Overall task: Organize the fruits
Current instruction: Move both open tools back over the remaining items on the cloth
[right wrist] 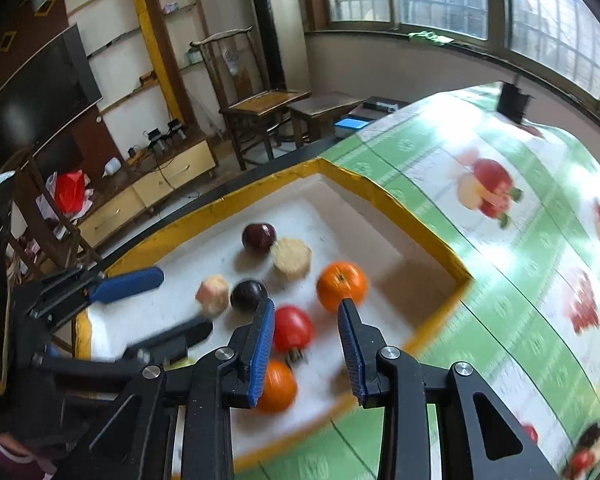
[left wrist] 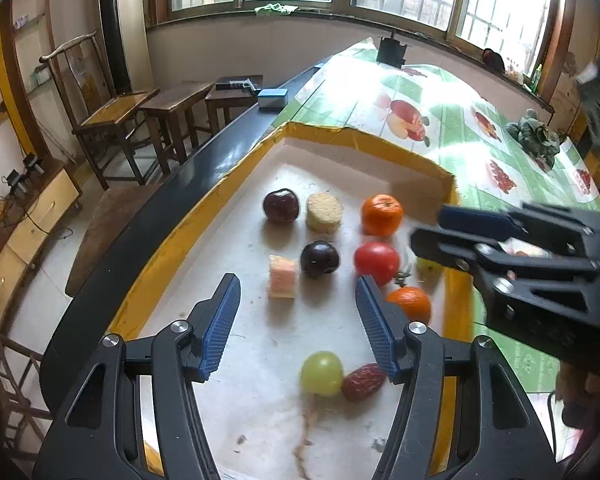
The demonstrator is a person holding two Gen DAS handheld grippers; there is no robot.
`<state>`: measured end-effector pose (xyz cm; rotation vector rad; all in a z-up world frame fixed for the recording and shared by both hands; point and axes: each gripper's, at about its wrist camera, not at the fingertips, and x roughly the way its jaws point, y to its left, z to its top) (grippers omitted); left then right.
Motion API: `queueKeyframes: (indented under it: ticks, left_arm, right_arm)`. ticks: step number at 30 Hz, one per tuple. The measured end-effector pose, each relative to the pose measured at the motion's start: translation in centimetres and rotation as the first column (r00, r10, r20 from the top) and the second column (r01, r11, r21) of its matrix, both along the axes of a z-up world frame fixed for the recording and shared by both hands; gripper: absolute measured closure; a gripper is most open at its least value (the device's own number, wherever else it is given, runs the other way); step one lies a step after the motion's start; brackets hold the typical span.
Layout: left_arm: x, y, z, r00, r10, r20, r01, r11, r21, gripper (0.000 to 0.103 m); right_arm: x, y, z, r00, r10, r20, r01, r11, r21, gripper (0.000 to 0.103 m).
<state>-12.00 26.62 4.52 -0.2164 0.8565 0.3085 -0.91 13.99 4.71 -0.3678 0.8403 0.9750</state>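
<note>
A white tray with a yellow rim (left wrist: 168, 256) holds two dark plums (left wrist: 281, 205) (left wrist: 319, 259), a pale round piece (left wrist: 324, 213), two oranges (left wrist: 382, 215) (left wrist: 411, 303), a red tomato (left wrist: 377, 263) and a pink cube (left wrist: 283, 282). My left gripper (left wrist: 297, 280) is open above the tray's near end. A green grape (left wrist: 321, 372) and a red date (left wrist: 363, 382) lie on the floor between its fingers, untouched. My right gripper (right wrist: 307, 304) hovers over the tray's right side, jaws slightly apart and empty. A yellow-green fruit (left wrist: 426, 265) lies partly hidden beneath it.
The tray sits on a table under a green fruit-print cloth (left wrist: 452, 120). A black box (left wrist: 391, 51) stands at the far end and a bunch of greens (left wrist: 534, 136) at the right. A blue box (left wrist: 273, 97), a wooden chair (left wrist: 112, 112) and stools stand to the left.
</note>
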Motion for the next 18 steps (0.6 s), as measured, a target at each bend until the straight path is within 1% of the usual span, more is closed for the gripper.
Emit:
queueKeyframes:
  ticks: [6,8,10,18]
  left_arm:
    - [-0.1,-2.4,0.8,1.0,-0.029,0.012,0.029,1.0,0.002,0.043]
    - [0.0,-3.3,1.1,0.999,-0.043,0.013,0.043,0.999,0.002,0.043]
    - [0.2,-4.2,1.2,0.998,-0.059,0.016,0.059,0.998,-0.004,0.043]
    - [1.3,-8.6,1.4,0.991,-0.137,0.005,0.137,0.99,-0.02,0.043]
  right_arm:
    - [-1.3,-5.6,0.8,0.996,-0.083,-0.015,0.084,0.995,0.049,0.067]
    - [-1.6,-7.5,0.9,0.993,-0.113,-0.02,0.114,0.992,0.052,0.064]
    - [-1.9,-9.5,0.8,0.99,-0.136,-0.033,0.137,0.989,0.053,0.062]
    - [-2.5,-17.9,0.3,0.965,-0.26,-0.042,0.262,0.964,0.043,0.062]
